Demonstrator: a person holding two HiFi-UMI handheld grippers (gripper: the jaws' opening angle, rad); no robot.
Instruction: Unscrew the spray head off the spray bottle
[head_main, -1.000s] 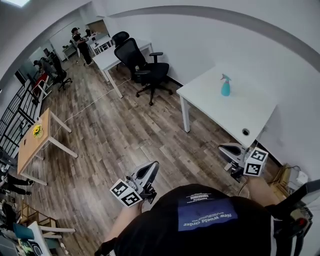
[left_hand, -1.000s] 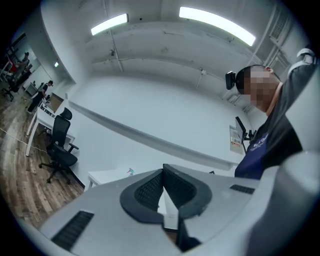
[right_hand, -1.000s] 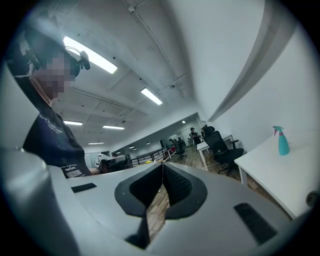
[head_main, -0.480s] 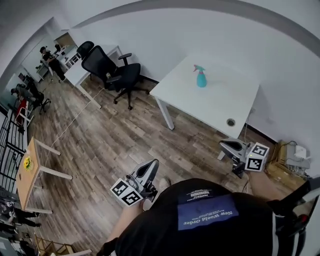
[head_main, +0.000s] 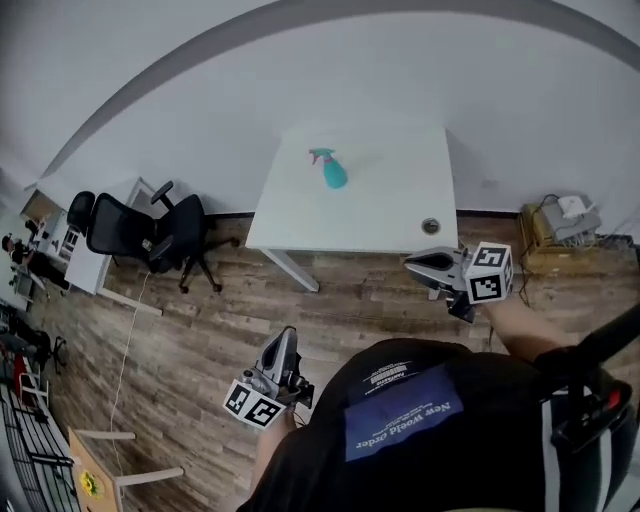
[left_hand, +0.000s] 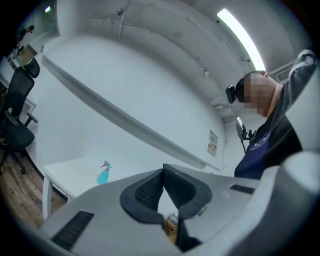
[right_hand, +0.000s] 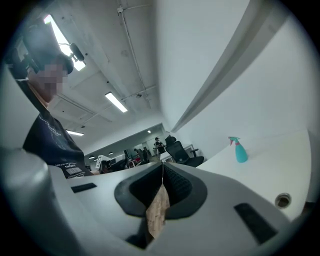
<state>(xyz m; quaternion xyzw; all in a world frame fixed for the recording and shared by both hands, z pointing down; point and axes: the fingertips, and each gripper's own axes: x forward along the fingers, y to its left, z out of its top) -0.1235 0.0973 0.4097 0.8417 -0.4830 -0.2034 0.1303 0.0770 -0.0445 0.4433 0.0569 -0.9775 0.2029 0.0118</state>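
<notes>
Just one spray bottle (head_main: 333, 173) on table (head_main: 395, 205)

The bottle (head_main: 333, 172) is showing teal, with a bit of pink on its head (head_main: 320, 154). The counter (head_main: 390, 205) and wall (head_main: 300, 80) are looking white. The floor (head_main: 200, 330) is showing brown wood planks. The chair (head_main: 140, 232) is looking black. The left gripper (head_main: 288, 338) and right gripper (head_main: 412, 262) are looking grey, each with a cube (head_main: 252, 403) showing black and white squares. The shirt (head_main: 480, 420) is looking dark, with a blue patch (head_main: 400, 425).
</notes>
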